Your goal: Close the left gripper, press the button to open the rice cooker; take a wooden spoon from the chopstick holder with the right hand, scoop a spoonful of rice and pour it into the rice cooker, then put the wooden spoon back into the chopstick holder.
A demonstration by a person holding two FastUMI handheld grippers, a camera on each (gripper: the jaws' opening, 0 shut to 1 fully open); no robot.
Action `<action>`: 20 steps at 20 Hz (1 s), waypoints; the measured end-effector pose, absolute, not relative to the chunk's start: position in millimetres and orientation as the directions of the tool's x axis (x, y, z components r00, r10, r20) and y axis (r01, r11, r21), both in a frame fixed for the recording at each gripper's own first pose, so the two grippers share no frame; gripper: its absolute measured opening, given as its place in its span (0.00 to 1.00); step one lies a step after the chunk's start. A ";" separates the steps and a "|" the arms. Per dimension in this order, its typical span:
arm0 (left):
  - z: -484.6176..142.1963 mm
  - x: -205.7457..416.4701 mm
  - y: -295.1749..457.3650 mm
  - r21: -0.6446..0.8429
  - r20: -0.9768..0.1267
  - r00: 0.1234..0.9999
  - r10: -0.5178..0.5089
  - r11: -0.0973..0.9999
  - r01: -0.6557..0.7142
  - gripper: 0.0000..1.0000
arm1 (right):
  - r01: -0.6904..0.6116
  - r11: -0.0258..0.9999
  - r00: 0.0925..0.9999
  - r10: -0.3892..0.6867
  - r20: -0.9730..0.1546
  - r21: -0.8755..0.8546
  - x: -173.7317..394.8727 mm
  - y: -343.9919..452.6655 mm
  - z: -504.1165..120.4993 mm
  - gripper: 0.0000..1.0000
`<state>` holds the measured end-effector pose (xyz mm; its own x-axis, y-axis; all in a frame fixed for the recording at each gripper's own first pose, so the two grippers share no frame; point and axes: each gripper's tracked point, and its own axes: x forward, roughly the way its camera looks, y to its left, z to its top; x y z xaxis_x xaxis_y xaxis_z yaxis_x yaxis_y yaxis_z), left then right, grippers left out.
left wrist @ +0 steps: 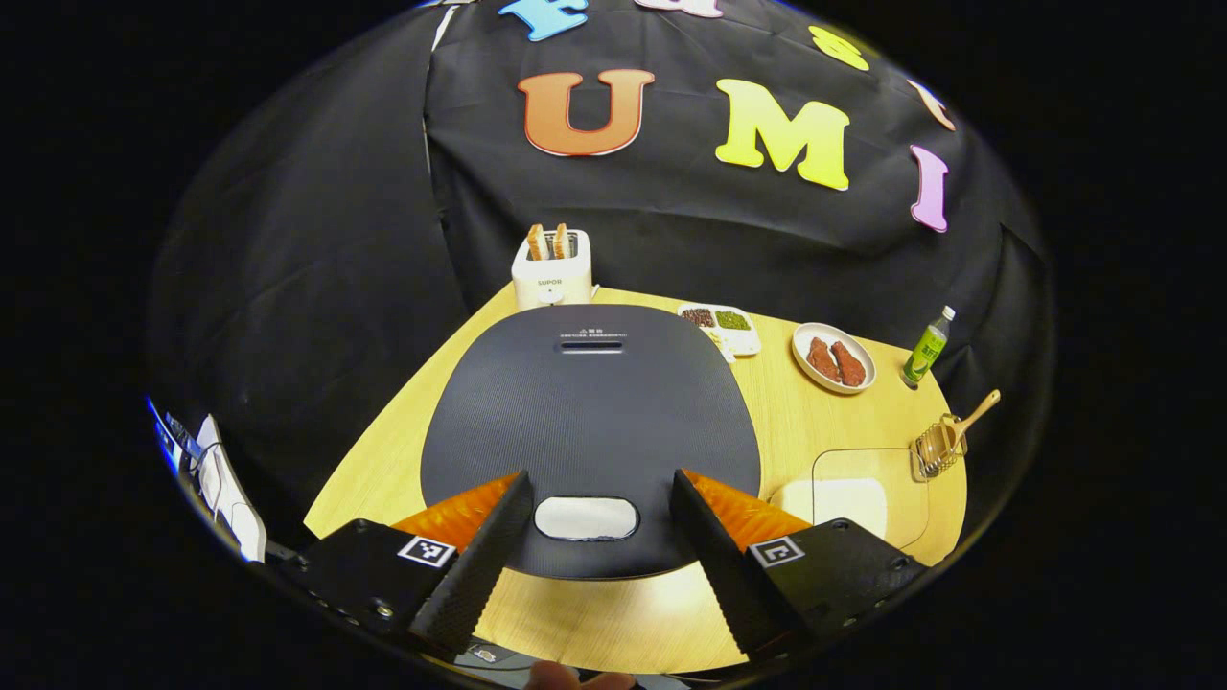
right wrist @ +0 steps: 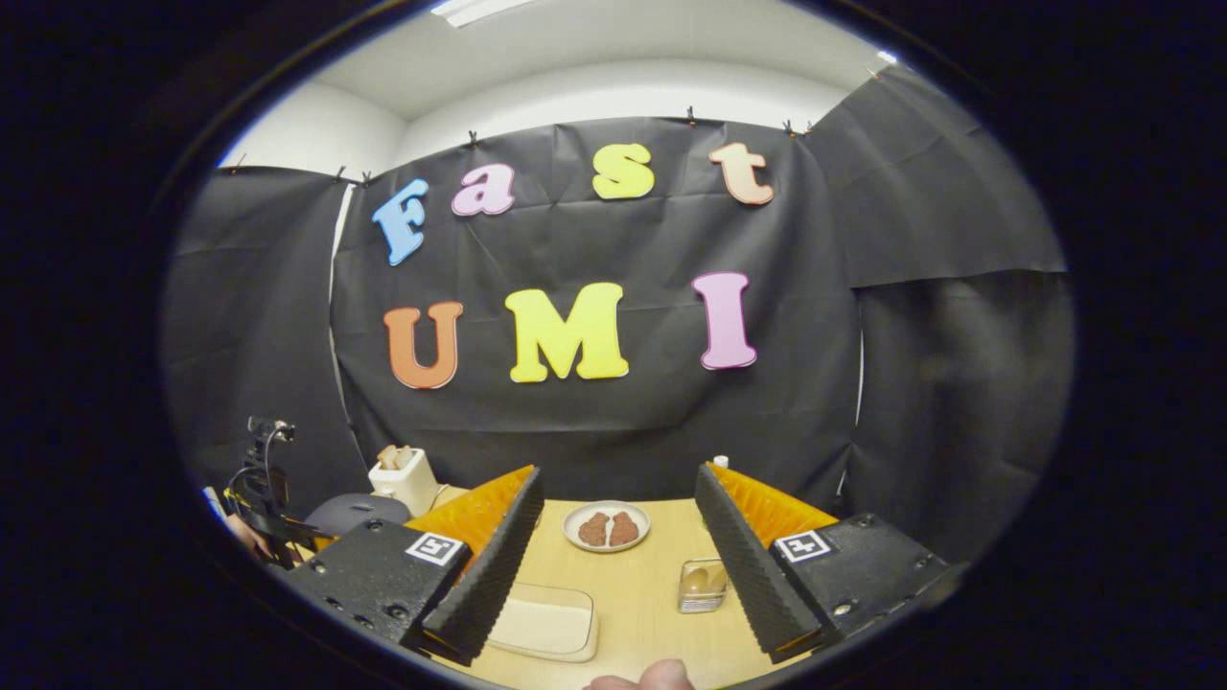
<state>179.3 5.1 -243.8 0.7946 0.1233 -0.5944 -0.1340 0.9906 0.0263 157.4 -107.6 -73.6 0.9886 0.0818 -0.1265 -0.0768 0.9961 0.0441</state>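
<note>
Looking through the left gripper view, I am seeing the left gripper point(left wrist: 599, 537) hanging just above the rice cooker point(left wrist: 590, 422), its two fingers standing wide apart on either side of the button point(left wrist: 586, 517) at the cooker's near edge and gripping nothing. The cooker's dark lid is lying shut on the wooden table point(left wrist: 824, 422). Behind the rice cooker a white toaster point(left wrist: 551, 273) is standing with two slices in its slots; to the cooker's right a small divided tray point(left wrist: 721, 326), a plate of meat point(left wrist: 834, 359) and a green bottle point(left wrist: 927, 348) are sitting in a row. Farther right of the cooker the wire chopstick holder point(left wrist: 935, 452) is keeping the wooden spoon point(left wrist: 970, 422), its handle leaning up and outward, and a clear box of rice point(left wrist: 844, 498) is resting between cooker and holder. Turning to the right gripper view, I am seeing the right gripper point(right wrist: 618, 556) with its fingers spread apart and empty over the table. The rice cooker point(right wrist: 359, 513) is showing far to the left beside the toaster point(right wrist: 407, 476), with the plate of meat point(right wrist: 606, 526), the chopstick holder point(right wrist: 702, 585) and the box of rice point(right wrist: 546, 621) lying to its right.
</note>
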 end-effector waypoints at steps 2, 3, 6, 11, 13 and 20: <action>-216.4 180.4 -3.0 0.036 -0.530 0.837 0.138 0.989 -0.141 0.96 | -0.092 0.995 0.988 0.096 -0.119 0.041 159.6 -109.1 -72.8 0.99; -200.5 180.5 -7.9 0.037 -0.494 0.858 0.139 0.990 -0.138 0.96 | -0.099 0.994 0.988 0.104 -0.115 0.044 158.8 -107.8 -71.3 0.99; -137.9 165.8 -30.6 -0.006 -0.379 0.920 0.095 0.994 -0.106 0.96 | -0.093 0.994 0.989 0.098 -0.108 0.048 148.5 -101.4 -62.6 1.00; -52.9 115.6 -49.7 -0.005 -0.187 0.982 0.018 1.000 -0.019 0.95 | -0.074 0.996 0.994 0.077 -0.076 0.049 103.6 -69.8 -38.6 0.99; -26.0 88.5 -58.1 -0.029 -0.121 0.992 -0.025 0.999 0.021 0.95 | -0.065 0.997 0.996 0.067 -0.054 0.043 77.4 -54.9 -30.5 1.00; 5.2 -7.9 -56.7 -0.020 -0.027 0.993 -0.118 0.993 0.117 0.95 | -0.043 0.999 0.999 0.043 -0.005 0.002 -14.0 -2.1 -19.5 0.99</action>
<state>-7.9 -56.7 5.2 0.9927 -0.1177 -0.0273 0.1172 0.9929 -0.0200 -14.0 -2.1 -19.5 0.9990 0.0434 -0.0053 -0.0433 0.9991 0.0016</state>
